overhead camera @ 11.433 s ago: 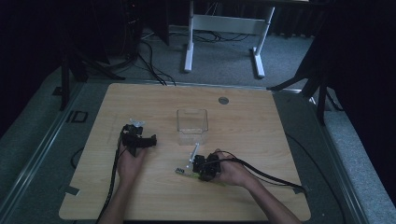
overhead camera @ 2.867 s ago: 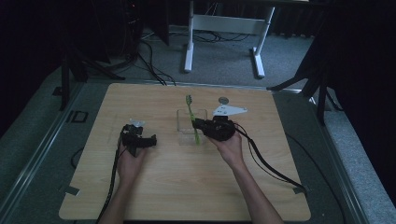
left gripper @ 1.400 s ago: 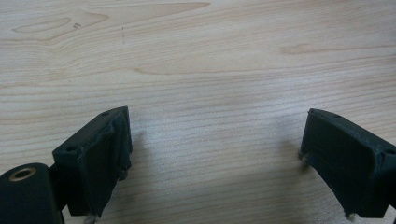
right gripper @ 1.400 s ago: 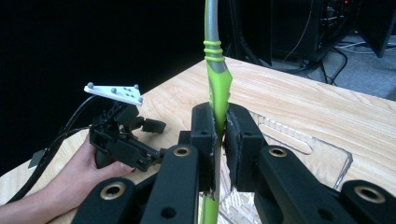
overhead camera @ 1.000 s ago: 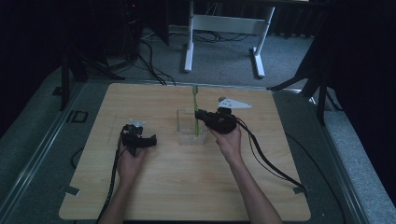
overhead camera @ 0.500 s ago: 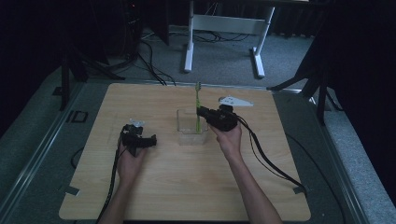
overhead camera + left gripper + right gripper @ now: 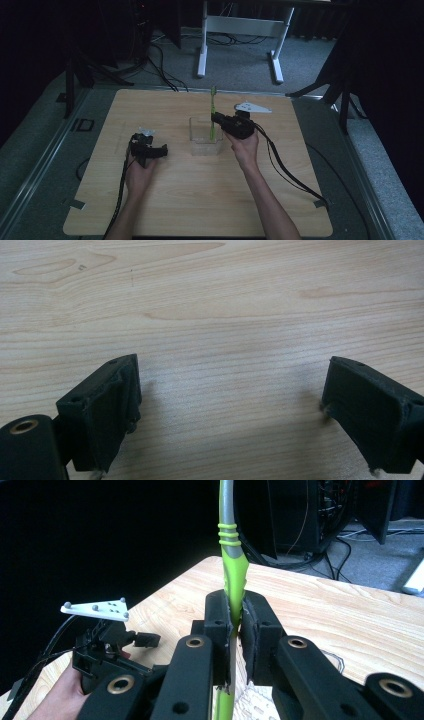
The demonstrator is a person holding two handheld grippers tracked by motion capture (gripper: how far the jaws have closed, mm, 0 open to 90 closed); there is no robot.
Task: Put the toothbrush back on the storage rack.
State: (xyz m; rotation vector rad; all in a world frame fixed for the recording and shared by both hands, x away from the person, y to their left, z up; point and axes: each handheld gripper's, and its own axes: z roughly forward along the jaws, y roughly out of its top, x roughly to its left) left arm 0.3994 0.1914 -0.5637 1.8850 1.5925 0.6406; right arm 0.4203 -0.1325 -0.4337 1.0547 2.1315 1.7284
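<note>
Over the clear box (image 7: pixel 204 137), right tongs (image 7: pixel 216 118) clamp an upright toothbrush (image 7: pixel 213 107); left tongs (image 7: pixel 161 150) gape empty.

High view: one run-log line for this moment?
right gripper: shut on green toothbrush, upright over clear container | left gripper: open, nothing held, on table

Clear container (image 7: pixel 205 136) stands mid-table (image 7: pixel 200 200); bare wood all around.
</note>
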